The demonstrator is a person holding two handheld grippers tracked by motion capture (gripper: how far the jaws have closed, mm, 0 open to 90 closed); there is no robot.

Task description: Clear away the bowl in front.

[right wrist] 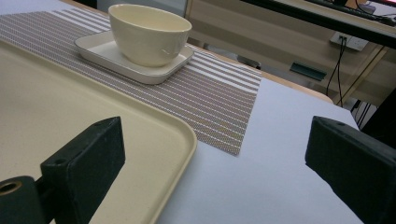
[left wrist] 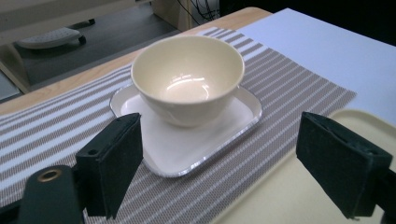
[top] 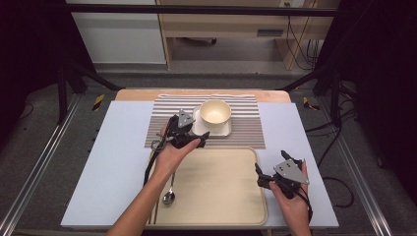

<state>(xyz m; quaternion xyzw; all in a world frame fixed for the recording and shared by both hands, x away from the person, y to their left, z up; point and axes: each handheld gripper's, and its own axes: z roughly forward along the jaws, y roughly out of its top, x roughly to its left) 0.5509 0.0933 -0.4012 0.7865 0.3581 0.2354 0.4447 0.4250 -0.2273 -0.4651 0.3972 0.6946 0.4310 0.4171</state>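
Observation:
A cream bowl (top: 215, 113) (left wrist: 187, 79) (right wrist: 149, 35) stands upright and empty on a white square plate (top: 217, 132) (left wrist: 187, 149) (right wrist: 135, 70), which lies on a striped placemat (top: 246, 130). My left gripper (top: 196, 139) (left wrist: 219, 168) hovers just in front and left of the plate, open, with nothing between its jaws. A beige tray (top: 216, 187) (right wrist: 70, 107) lies in front of the mat. My right gripper (top: 260, 174) (right wrist: 215, 168) is open at the tray's right edge, with the tray's corner below its left jaw.
A metal spoon (top: 168, 196) lies at the tray's left side, beside two thin sticks. The blue-grey table top (top: 118, 162) extends on both sides. Dark frame posts and cables stand beyond the table's edges.

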